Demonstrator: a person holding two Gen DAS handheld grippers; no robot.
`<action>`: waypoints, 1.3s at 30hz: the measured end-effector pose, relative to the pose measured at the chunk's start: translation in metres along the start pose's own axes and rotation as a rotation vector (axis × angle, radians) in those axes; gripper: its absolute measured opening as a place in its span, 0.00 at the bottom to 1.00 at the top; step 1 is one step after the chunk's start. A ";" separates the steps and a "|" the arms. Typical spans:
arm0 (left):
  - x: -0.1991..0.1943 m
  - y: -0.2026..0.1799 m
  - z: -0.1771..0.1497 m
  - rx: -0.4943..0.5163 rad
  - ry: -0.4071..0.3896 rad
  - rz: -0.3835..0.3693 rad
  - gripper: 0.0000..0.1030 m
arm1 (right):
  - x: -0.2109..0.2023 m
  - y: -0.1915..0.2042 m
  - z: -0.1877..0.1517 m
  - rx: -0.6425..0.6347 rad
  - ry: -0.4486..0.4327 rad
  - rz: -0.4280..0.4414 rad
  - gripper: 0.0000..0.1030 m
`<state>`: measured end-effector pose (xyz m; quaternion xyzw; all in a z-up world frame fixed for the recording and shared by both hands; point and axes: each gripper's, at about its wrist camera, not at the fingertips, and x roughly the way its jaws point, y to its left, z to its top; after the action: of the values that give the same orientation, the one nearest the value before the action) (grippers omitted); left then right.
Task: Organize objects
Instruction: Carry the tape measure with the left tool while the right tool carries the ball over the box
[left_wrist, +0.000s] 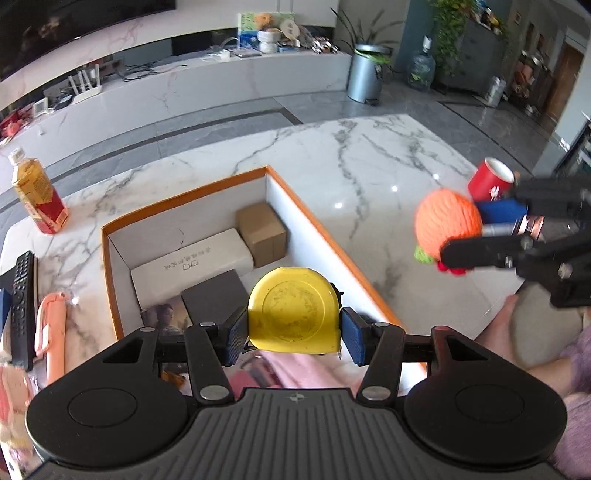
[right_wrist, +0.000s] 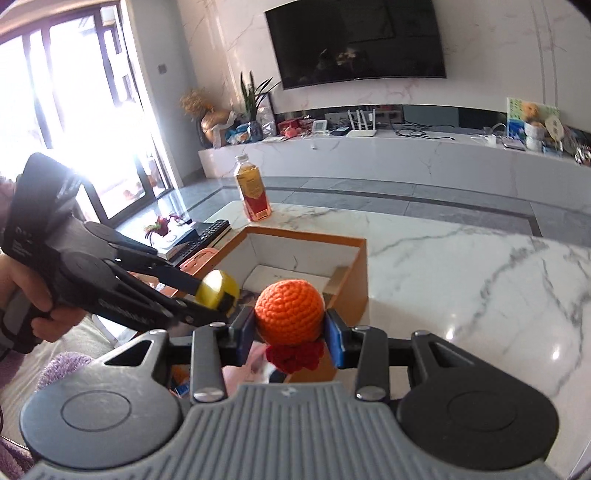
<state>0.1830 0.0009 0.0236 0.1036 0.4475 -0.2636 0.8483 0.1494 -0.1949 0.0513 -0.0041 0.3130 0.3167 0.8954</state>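
My left gripper (left_wrist: 293, 334) is shut on a yellow tape measure (left_wrist: 293, 308) and holds it above the near end of an orange-rimmed open box (left_wrist: 295, 201); both also show in the right wrist view, the tape measure (right_wrist: 218, 288) over the box (right_wrist: 354, 266). My right gripper (right_wrist: 290, 328) is shut on an orange crocheted ball toy (right_wrist: 290, 312) with red and green trim, held above the box's near right side. From the left wrist view the toy (left_wrist: 448, 223) hangs to the right of the box.
Inside the box lie a white case (left_wrist: 192, 269), a small cardboard box (left_wrist: 262, 232), a dark flat item (left_wrist: 214, 299) and a picture card. A tea bottle (left_wrist: 37, 195), remote (left_wrist: 22, 306), peach object (left_wrist: 51, 332) and red cup (left_wrist: 491, 181) stand on the marble table (left_wrist: 369, 166).
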 end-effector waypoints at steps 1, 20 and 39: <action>0.005 0.005 -0.002 0.014 0.004 -0.008 0.60 | 0.008 0.003 0.006 0.007 0.011 0.001 0.41; 0.122 0.025 0.021 0.366 0.202 -0.174 0.60 | 0.104 -0.014 0.046 0.033 0.112 -0.098 0.41; 0.142 0.021 0.002 0.505 0.300 -0.235 0.62 | 0.118 -0.034 0.037 0.048 0.168 -0.076 0.41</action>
<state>0.2617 -0.0326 -0.0922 0.2963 0.4968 -0.4446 0.6839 0.2600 -0.1478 0.0080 -0.0211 0.3942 0.2732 0.8772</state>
